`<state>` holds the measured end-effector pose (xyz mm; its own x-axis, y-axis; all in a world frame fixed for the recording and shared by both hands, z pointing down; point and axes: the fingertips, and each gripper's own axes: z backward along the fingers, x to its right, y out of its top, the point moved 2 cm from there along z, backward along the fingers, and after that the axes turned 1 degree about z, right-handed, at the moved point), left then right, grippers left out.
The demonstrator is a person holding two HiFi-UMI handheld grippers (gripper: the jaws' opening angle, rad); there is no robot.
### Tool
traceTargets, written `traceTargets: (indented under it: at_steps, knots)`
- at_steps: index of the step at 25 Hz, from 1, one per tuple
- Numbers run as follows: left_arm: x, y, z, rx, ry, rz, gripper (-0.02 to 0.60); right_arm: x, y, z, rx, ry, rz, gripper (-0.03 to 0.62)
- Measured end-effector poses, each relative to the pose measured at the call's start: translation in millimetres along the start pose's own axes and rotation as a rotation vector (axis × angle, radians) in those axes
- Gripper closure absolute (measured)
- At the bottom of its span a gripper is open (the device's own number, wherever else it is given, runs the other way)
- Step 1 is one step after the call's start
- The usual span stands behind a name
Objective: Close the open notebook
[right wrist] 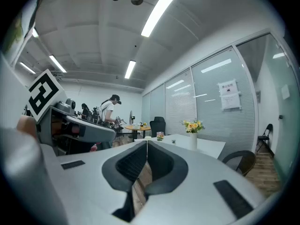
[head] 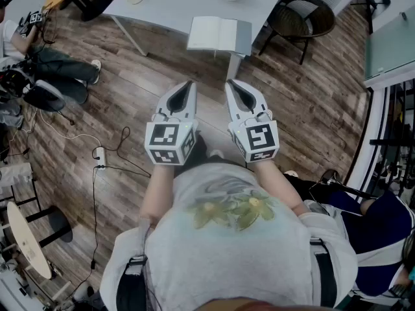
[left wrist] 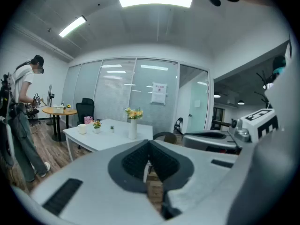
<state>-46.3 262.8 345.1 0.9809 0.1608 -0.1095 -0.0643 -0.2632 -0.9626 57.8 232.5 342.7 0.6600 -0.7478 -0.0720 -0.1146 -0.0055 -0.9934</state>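
The open notebook (head: pixel 219 35) lies spread on the near corner of the white table (head: pixel 178 5), pale pages up with a grey cover edge at its right. Both grippers are held side by side over the wooden floor, well short of the table. My left gripper (head: pixel 188 85) is shut with nothing in it, its tip meeting in the left gripper view (left wrist: pixel 149 146). My right gripper (head: pixel 231 85) is shut and empty too, its jaws touching in the right gripper view (right wrist: pixel 145 144). The notebook does not show in either gripper view.
A vase with yellow flowers (left wrist: pixel 133 122), a mug (left wrist: pixel 82 129) and a small plant (left wrist: pixel 96 124) stand on the table. A dark round chair (head: pixel 300 17) sits at its right end. A person (left wrist: pixel 21 121) stands at the left by a round wooden table (left wrist: pixel 58 110). Cables (head: pixel 107 157) lie on the floor.
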Motion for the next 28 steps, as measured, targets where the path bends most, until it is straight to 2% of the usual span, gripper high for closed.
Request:
traceTargets:
  at_steps: [9, 18, 20, 22, 28]
  knots:
    - [-14, -7, -14, -0.041, -0.042, 0.034, 0.577, 1, -3, -20, -0.012, -0.024, 0.001, 0.574]
    - [-34, 3, -52, -0.036, -0.088, 0.065, 0.574, 19, -10, -53, -0.052, -0.045, -0.009, 0.574]
    - [-39, 6, -64, -0.033, -0.097, 0.08, 0.547, 26, -11, -61, -0.059, -0.05, -0.01, 0.574]
    - [-45, 8, -75, -0.039, -0.112, 0.086, 0.487, 32, -12, -71, -0.067, -0.056, -0.012, 0.574]
    - [-67, 11, -105, -0.081, -0.124, 0.093, 0.368, 46, -13, -100, -0.085, -0.065, -0.013, 0.574]
